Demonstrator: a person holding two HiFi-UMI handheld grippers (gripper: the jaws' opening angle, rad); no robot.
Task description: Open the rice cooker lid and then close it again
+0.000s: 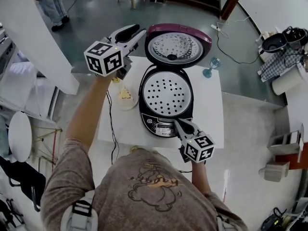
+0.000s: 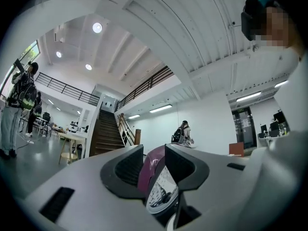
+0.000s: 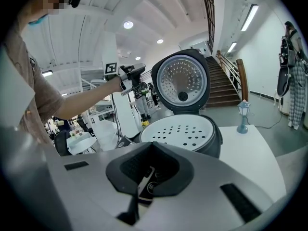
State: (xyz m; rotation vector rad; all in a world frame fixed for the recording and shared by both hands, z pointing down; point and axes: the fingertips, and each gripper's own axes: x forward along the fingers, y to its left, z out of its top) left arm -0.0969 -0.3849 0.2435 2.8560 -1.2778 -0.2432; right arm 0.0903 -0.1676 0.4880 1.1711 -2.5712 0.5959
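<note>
Cooker lid (image 1: 178,44) open; blue ornament (image 1: 211,67) right; dish (image 1: 126,99) left.

White square desk (image 1: 207,105). On it: black rice cooker (image 1: 166,97) at centre, maroon lid (image 1: 204,35) up; small blue lantern figurine (image 1: 210,66) at far right corner; white round dish (image 1: 126,100) near left edge.

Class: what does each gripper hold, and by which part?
Nothing is gripped. The left gripper has open jaws astride the rim of the lid; the right gripper is shut and empty.
</note>
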